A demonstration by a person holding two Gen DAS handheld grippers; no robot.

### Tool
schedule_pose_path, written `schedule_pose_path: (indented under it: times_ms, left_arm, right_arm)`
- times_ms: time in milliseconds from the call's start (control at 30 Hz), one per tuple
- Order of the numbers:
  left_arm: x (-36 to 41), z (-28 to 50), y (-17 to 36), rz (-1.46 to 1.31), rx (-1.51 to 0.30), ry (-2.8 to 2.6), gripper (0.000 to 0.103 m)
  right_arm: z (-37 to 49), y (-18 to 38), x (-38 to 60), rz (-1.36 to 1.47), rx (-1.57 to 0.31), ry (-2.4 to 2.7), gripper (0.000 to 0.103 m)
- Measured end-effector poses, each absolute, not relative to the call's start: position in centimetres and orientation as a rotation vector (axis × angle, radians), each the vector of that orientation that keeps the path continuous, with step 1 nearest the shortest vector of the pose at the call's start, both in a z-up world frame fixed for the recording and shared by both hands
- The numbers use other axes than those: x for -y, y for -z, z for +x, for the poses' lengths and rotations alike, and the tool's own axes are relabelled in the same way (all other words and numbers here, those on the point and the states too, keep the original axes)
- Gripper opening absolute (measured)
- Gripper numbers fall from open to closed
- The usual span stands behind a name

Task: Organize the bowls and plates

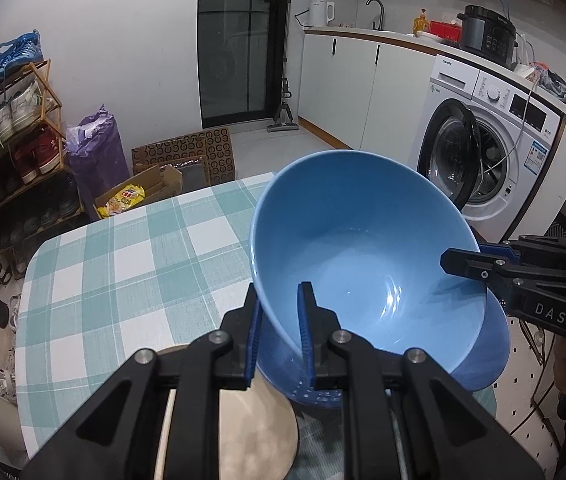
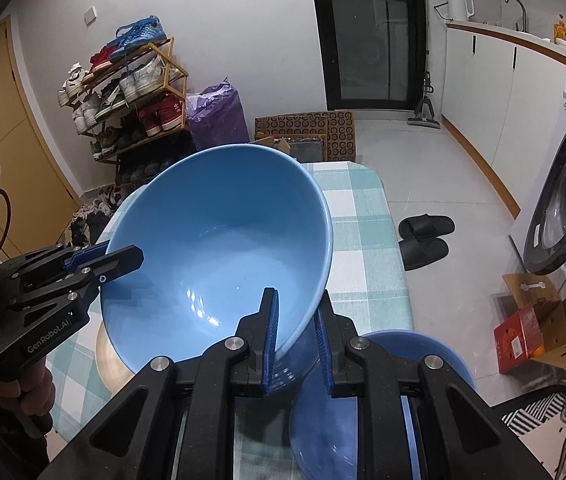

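Observation:
A large blue bowl [image 1: 363, 240] [image 2: 219, 232] hangs tilted above the check-cloth table [image 1: 123, 264] [image 2: 363, 240], held by both grippers. My left gripper [image 1: 279, 300] [image 2: 111, 254] is shut on the bowl's left rim, one finger inside and one outside. On the opposite rim my right gripper [image 2: 297, 304] [image 1: 479, 254] is shut the same way. Below the bowl lie a blue plate [image 2: 403, 348] [image 1: 487, 360] and a round beige plate [image 1: 259, 420] [image 2: 111, 356], both partly hidden.
A shoe rack [image 1: 15, 120] and a purple bag [image 1: 95, 152] stand beyond the table's far left. A washing machine [image 1: 483, 152] with its door ajar is on the right. Black slippers [image 2: 423, 236] and an open cardboard box [image 2: 539, 328] lie on the floor.

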State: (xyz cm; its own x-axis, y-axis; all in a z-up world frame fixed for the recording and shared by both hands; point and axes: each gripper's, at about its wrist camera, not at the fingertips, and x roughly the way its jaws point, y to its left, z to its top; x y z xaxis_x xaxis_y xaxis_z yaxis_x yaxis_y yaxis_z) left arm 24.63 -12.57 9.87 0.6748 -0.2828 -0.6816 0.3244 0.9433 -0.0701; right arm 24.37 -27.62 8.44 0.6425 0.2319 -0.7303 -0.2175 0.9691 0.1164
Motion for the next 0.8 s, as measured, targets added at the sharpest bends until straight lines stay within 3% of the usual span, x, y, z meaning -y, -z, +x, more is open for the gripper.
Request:
schedule_pose_path:
  times_ms: [800]
  left_arm:
    - [12.0, 25.2, -5.7, 0.051, -0.826, 0.326, 0.015]
  right_arm:
    - [25.5, -3.3, 26.4, 0.005, -0.927, -0.257, 0.018]
